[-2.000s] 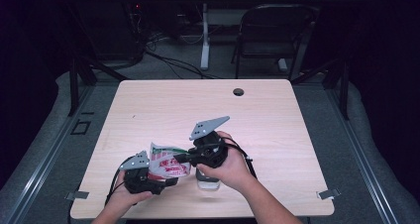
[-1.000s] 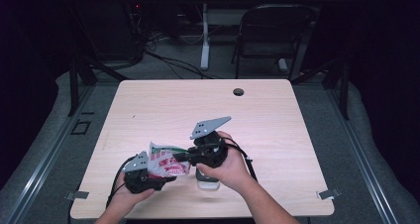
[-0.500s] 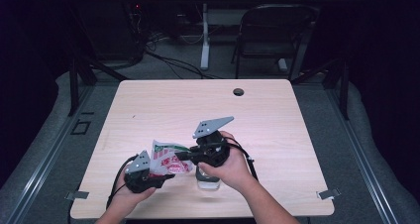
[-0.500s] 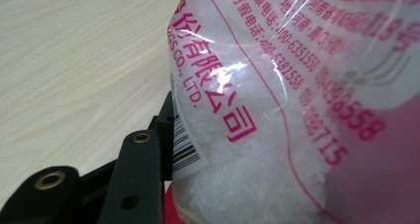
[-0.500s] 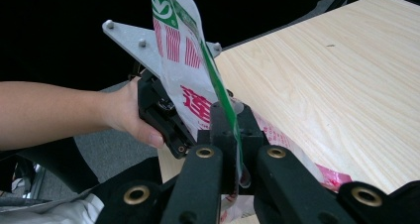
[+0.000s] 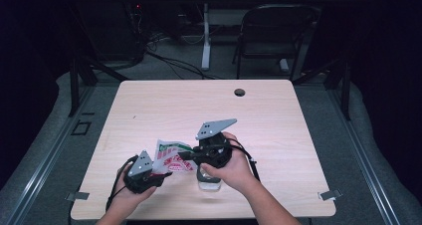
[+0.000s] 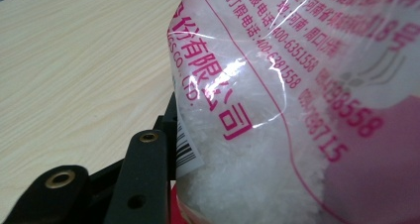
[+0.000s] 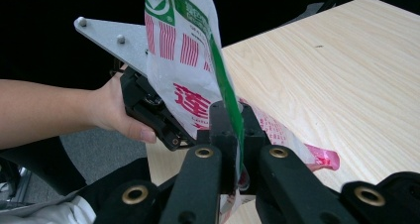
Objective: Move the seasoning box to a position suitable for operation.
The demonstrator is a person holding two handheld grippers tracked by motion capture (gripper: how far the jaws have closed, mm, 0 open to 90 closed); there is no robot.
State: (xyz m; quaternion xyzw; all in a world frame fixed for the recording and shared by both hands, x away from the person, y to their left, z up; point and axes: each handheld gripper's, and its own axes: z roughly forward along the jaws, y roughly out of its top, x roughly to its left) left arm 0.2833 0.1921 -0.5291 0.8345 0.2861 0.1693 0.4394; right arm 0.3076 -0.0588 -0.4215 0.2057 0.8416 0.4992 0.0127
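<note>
Clamping one bag [image 6: 171, 158], both grippers, left [image 6: 161, 172] and right [image 6: 186, 155], hover over the wooden table [image 6: 164, 108].

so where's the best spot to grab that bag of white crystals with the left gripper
Probably the bag's lower, filled end, coming in from the person's left. The right gripper is shut on the flat edge strip, so that end is taken. The crystals bulge at the bottom, by the left gripper, giving its jaws something firm.
</note>
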